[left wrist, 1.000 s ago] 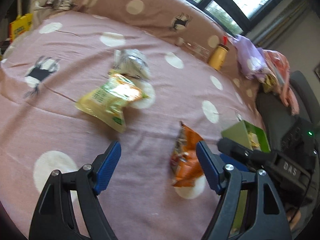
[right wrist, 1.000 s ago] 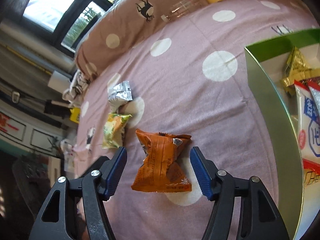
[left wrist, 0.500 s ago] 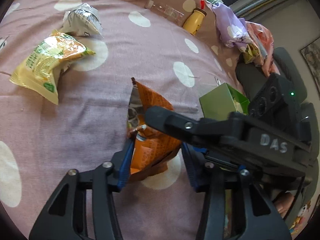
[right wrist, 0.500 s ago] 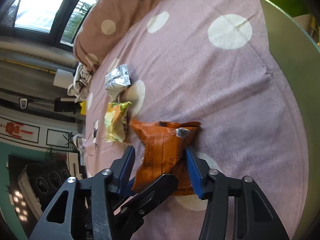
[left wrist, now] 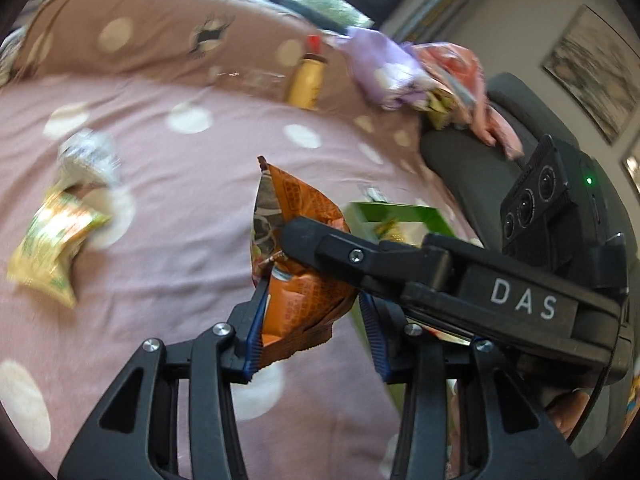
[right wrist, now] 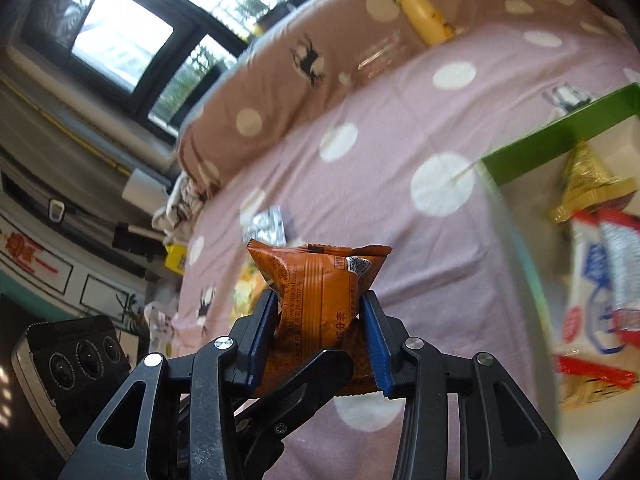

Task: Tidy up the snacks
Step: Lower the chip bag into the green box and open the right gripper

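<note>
Both tongs, L [left wrist: 314, 326] & R [right wrist: 320, 340], closing on orange snack pack [right wrist: 320, 300].

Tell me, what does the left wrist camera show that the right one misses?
Only the left view shows the grey chair and the purple cloth. Only the right view shows inside the green box: a gold packet and red-and-white packs. Both show the orange packet pinched by both grippers, left and right, the right's jaws closing, plus the yellow bottle and silver packet.
</note>
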Demonstrator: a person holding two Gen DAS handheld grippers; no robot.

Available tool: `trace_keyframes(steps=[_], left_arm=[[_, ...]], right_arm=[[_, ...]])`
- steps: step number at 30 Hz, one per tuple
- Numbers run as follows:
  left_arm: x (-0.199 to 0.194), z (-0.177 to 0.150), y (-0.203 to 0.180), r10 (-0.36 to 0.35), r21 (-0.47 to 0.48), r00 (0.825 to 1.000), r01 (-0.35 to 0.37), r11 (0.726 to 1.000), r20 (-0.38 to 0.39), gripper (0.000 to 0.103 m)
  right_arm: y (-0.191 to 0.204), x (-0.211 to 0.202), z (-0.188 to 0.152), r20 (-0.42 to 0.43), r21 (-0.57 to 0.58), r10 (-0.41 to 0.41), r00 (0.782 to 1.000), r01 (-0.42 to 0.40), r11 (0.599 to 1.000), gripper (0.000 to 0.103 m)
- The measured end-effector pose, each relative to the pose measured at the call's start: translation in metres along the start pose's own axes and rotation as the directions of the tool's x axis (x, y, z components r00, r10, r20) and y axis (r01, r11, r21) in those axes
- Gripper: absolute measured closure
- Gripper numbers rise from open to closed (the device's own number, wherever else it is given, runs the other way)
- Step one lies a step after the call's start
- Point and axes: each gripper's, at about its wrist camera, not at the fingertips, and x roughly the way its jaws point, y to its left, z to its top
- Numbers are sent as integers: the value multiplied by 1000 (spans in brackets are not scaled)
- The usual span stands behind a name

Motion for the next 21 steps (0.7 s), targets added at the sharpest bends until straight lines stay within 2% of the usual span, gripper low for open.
trace_keyframes(steps=[6, 10, 14, 21], left_arm=[[23, 17, -46, -31, 131, 999, 36, 991, -38, 61], [46, 21, -70, -76, 211, 994, 92, 973, -82, 61], [76, 20, -90, -105, 246, 982, 141, 959, -156, 61], [110, 13, -129, -123, 341, 963, 202, 918, -241, 62]], right_arm=[[-34, -43, 14, 129, 93, -4, 992, -8, 996, 59], [-59, -69, 17, 210, 162, -48, 977, 13, 987, 59], [-88, -86, 15, 242, 251, -94, 966, 31, 967, 59], [-124, -116, 6, 314, 387, -193, 930, 60, 920, 59]])
